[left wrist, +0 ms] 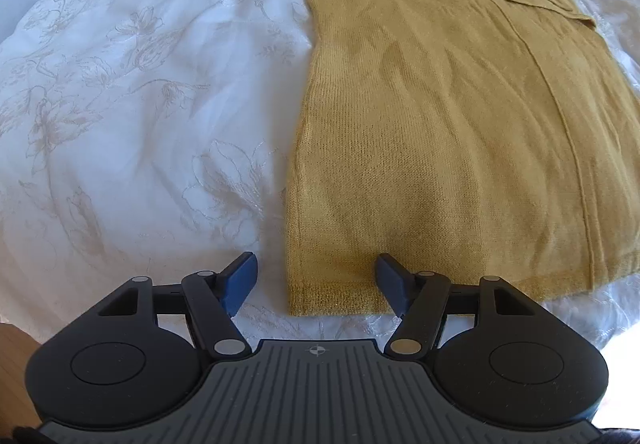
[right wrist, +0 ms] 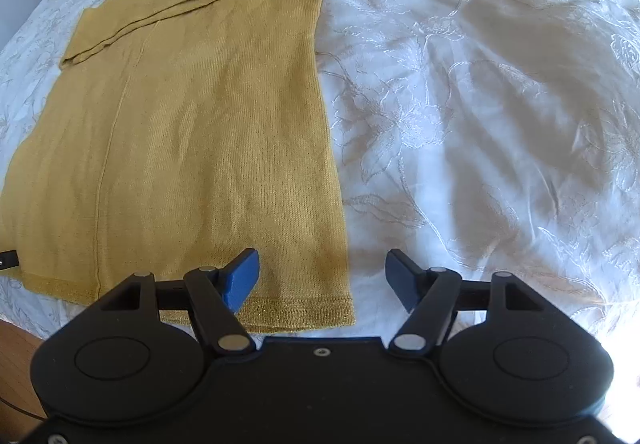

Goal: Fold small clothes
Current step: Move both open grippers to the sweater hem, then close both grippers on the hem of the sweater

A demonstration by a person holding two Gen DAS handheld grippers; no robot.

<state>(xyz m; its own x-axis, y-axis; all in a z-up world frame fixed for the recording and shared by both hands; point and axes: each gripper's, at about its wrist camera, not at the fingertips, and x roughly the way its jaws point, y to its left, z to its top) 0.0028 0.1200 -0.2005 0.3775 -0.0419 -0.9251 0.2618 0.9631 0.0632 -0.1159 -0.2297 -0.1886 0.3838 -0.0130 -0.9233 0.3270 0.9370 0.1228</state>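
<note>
On the left, the left gripper (left wrist: 316, 284) hangs with its blue fingers spread, straddling the near left corner of the mustard knit top (left wrist: 440, 123); one finger sits over the white bedspread (left wrist: 140, 103), the other over the knit just above the hem. Nothing is pinched. The top lies flat in the middle of the bed, its sleeves already folded across the far end and a lengthwise crease running down it. On the right, the right gripper (right wrist: 322, 280) mirrors this: spread, straddling the near right corner of the same top (right wrist: 200, 123), one finger over the fabric, the other over the bedspread (right wrist: 480, 103), holding nothing.

Risks, as I judge them: the fingers could close on the embroidered bedspread together with the knit, since the bedspread is loose and wrinkled right at both corners, and a lift would then drag the bedding. A shallow bite might catch only the top layer, so the folded layers would slide apart. Uneven grips at the two corners would skew the next fold.

Whether the fingertips already touch the cloth cannot be told. The hem beneath each gripper body is hidden, the neckline is hard to make out, and the small objects at the far edge of the room are too blurred to name.
</note>
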